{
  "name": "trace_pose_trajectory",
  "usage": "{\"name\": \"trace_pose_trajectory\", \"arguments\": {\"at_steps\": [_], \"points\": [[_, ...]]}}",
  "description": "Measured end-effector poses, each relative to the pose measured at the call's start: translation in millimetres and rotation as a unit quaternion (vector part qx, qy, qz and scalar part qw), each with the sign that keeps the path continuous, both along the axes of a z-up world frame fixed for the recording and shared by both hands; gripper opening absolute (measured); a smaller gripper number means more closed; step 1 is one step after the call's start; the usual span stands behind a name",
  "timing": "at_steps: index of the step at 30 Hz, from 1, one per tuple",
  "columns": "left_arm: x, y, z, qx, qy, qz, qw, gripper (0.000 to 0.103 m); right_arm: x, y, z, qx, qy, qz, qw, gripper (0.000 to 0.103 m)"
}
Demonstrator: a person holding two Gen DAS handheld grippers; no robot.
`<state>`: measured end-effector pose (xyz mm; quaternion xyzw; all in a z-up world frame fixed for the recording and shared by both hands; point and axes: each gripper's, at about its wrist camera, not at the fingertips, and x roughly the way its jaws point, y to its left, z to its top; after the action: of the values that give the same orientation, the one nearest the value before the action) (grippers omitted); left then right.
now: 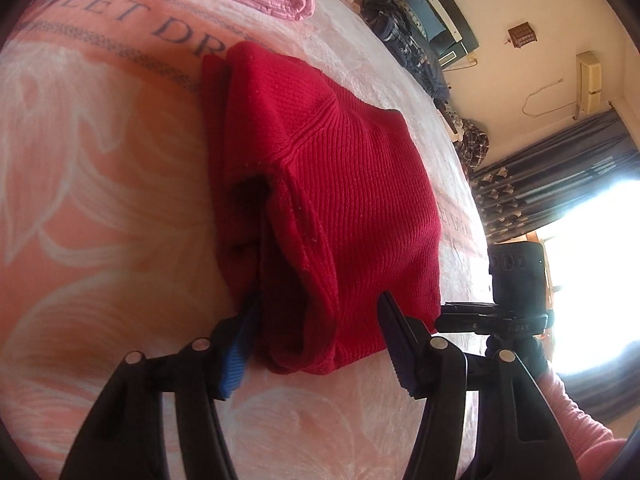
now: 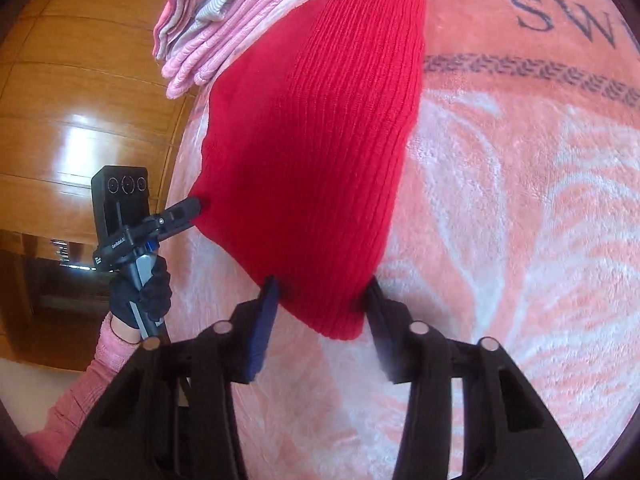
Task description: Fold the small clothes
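though it lies folded into a thick block, the red knit sweater [image 1: 320,184] looks soft and limp, light enough to lift yet sure to sag and slip open if taken by one layer. it rests on the pink blanket [image 1: 100,208], filling the middle of the left wrist view and running from the top centre down to the lower middle of the right wrist view. the left gripper [image 1: 316,328] stands released, its jaws spread either side of the near folded edge. the right gripper [image 2: 320,308] is likewise released, straddling a corner of the knit. i judge the best hold is across the whole stack of layers at the near edge, both corners together. a folded pink stack [image 2: 208,28] lies at the upper left.
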<state>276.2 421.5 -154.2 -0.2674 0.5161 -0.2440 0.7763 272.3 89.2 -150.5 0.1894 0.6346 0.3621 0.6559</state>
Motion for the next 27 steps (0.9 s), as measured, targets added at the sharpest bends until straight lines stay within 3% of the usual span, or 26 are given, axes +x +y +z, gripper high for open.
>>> {"name": "trace_pose_trajectory", "arguments": {"at_steps": [1,4,7,11,14,15,16,21,27], "points": [[-0.7,0.9,-2.0,-0.004,0.003,-0.002,1.0000,0.057,-0.4,-1.0,1.5,-0.002,0.000,0.002,1.000,0.018],[-3.0,0.9,-8.2,-0.042,0.018,-0.013,0.9988,0.053,-4.5,-10.0,13.9,-0.032,-0.028,0.016,0.999,0.015],[-6.3,-1.1,-15.9,-0.020,0.014,-0.024,0.9994,0.044,-8.8,-11.4,15.5,-0.092,-0.044,0.031,0.994,0.013],[-6.3,3.6,-21.4,-0.038,0.021,-0.017,0.9989,0.042,-7.3,-3.5,0.8,-0.102,-0.037,0.037,0.993,0.016],[-6.4,5.0,-12.0,-0.037,0.023,-0.023,0.9988,0.050,-2.6,-5.9,17.0,-0.092,-0.043,0.045,0.994,0.028],[-5.0,7.3,-5.7,-0.037,0.019,-0.021,0.9989,0.057,0.5,-11.4,24.8,-0.082,-0.050,0.039,0.995,0.040],[-2.8,10.7,2.6,-0.033,0.011,-0.015,0.9993,0.061,4.2,-16.8,33.8,-0.072,-0.060,0.031,0.995,0.044],[33.0,34.4,41.2,-0.001,-0.038,0.022,0.9990,0.068,41.1,-31.9,61.6,-0.063,-0.105,-0.016,0.992,0.049],[101.0,43.4,29.4,0.000,-0.020,0.070,0.9974,0.068,75.4,-28.0,48.3,-0.050,-0.109,-0.051,0.992,0.048]]}}
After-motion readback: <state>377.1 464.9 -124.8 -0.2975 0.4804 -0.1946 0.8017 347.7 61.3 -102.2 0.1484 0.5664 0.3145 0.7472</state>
